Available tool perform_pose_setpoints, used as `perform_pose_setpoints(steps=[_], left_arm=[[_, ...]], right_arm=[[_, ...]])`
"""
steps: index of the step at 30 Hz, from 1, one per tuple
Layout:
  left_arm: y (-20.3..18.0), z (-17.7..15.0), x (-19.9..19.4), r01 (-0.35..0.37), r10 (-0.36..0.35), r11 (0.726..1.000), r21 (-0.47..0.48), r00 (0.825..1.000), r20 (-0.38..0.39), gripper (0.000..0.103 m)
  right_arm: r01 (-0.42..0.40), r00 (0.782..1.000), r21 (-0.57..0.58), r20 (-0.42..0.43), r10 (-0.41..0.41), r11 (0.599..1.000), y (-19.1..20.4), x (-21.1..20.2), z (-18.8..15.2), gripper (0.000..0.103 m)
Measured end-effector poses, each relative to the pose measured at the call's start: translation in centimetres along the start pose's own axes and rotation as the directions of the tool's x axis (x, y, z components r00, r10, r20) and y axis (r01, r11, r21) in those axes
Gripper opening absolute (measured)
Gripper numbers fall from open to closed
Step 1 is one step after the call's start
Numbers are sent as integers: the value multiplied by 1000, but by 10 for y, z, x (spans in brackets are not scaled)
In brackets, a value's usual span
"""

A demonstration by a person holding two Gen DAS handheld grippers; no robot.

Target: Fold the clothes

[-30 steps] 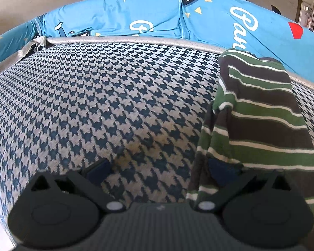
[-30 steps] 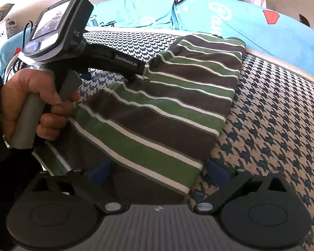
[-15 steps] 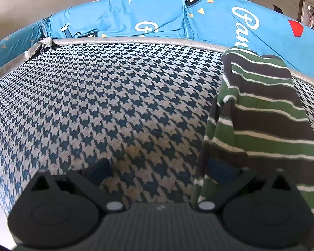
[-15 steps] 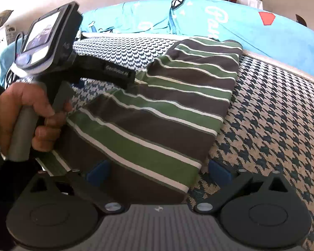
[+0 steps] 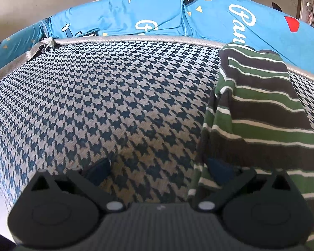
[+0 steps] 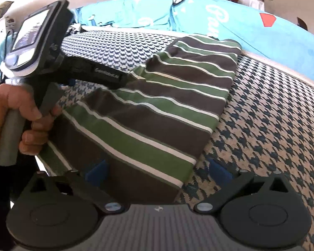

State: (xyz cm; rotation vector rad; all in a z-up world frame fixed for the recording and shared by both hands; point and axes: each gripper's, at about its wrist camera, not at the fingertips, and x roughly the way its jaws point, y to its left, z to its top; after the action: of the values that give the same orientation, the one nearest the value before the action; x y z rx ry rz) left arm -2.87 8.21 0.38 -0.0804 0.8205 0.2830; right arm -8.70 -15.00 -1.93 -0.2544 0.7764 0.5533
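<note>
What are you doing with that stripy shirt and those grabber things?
A person is folding a striped shirt on a houndstooth cushion with a gripper in each hand. The shirt lies folded into a long strip. The left gripper and right gripper both sit open at its near end, gripping nothing. A hand holds the left one.

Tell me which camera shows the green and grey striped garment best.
The right wrist view: the green and grey striped garment lies nearly whole across the houndstooth cushion, far edge to near corner. The left wrist view shows only its left side, running off the frame's right edge.
</note>
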Motion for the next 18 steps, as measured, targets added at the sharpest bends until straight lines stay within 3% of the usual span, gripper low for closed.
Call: perform_pose_setpoints(steps=[13,18], left_arm=[[1,-11,-12,-3,3,1000,-3,1000,-19,103],[2,-14,-17,-3,3,1000,-6,1000,-24,103]], right_arm=[[-13,1000,84,8,13,996,-15,-7,-2,103],[37,999,148,-6,-37,988,-27,-7,-1,103]])
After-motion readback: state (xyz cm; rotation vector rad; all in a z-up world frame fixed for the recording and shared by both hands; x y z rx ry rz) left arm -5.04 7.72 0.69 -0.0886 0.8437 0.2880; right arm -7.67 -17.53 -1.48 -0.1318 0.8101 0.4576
